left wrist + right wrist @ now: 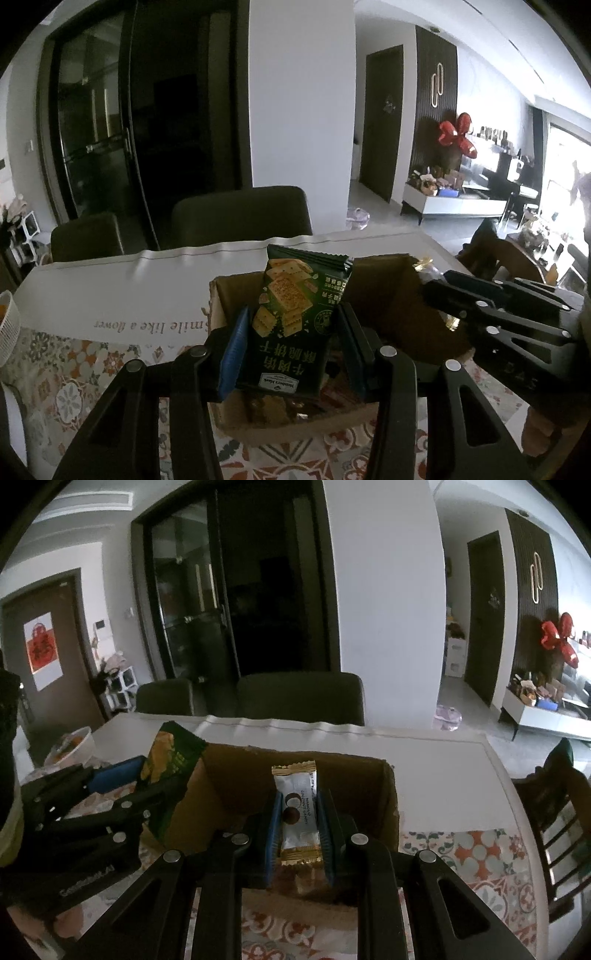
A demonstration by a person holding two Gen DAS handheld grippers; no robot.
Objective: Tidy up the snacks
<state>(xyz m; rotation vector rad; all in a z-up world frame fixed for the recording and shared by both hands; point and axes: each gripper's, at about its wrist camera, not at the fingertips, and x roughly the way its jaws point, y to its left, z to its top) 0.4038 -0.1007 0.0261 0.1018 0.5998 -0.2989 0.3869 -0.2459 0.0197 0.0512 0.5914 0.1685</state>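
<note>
Left wrist view: nearest me, the left tool (291,354) is partly closed, its blue pads pressing both sides of a dark green cracker packet (295,325). The packet's long axis runs straight ahead along the fingers, its crimped end pointing away, and it hangs over the open cardboard box (236,295) on the table (110,295). The right tool (458,295) enters from the right, over the same box. Right wrist view: nearest me, the right tool (299,830) is nearly shut on a small white-and-gold candy bar (298,812), which stands upright between the pads, above the box's (384,797) interior. The left tool (122,775) lies to the left at the box's near corner. I judge both snacks to be clear of the box; wherever they go next lies outside it.
</note>
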